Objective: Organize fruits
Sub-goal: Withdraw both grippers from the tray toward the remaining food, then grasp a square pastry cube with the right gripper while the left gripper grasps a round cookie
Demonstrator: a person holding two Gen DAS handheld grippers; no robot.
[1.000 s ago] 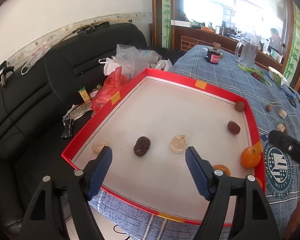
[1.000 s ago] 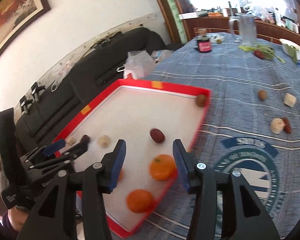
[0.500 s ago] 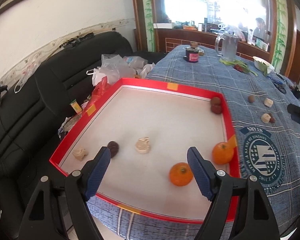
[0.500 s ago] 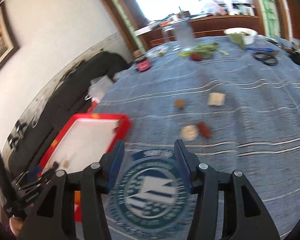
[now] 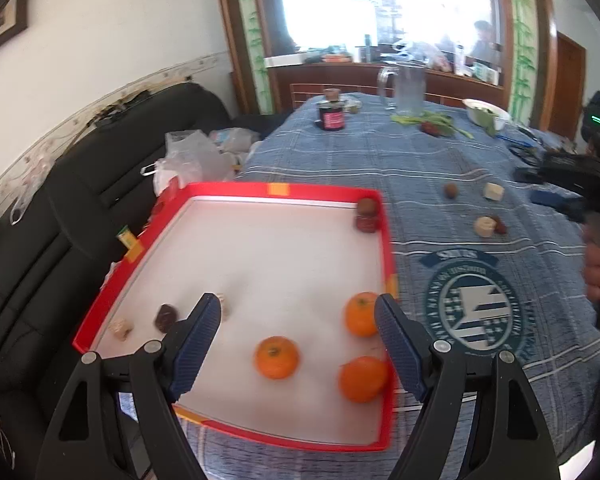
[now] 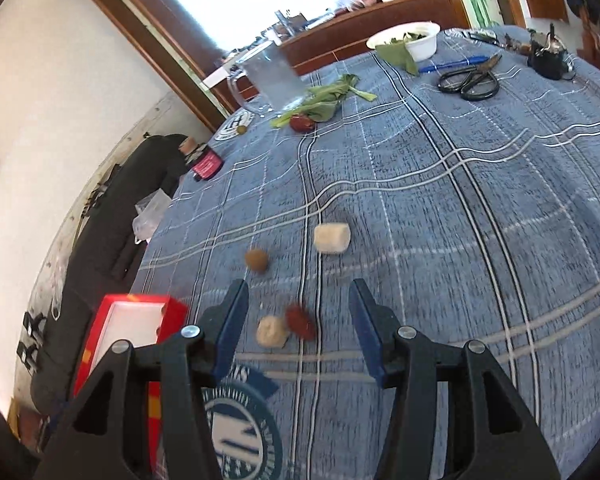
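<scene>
A red-rimmed white tray [image 5: 324, 193] lies on the blue plaid tablecloth; its corner shows in the right wrist view [image 6: 172, 308]. In it are three oranges [image 5: 276, 357], two brown fruits [image 5: 366, 216] at the far right corner, and a dark piece [image 5: 165, 317] with pale pieces near the left. My left gripper [image 5: 298, 344] is open and empty above the tray's near end. My right gripper [image 6: 296, 328] is open and empty over a pale piece [image 6: 272, 331] and a red date [image 6: 300, 322]. A brown fruit [image 6: 257, 260] and a pale chunk [image 6: 332, 237] lie beyond.
A glass pitcher [image 6: 274, 76], leafy greens [image 6: 324, 96], a white bowl [image 6: 412, 42], scissors [image 6: 470, 80], a pen and a dark jar [image 5: 332, 116] stand at the table's far end. A black sofa [image 5: 60, 200] with plastic bags runs along the left.
My right gripper has swung right from over the tray's oranges to over the loose pieces on the cloth. My left gripper has pulled back and turned right, so all three oranges now show.
</scene>
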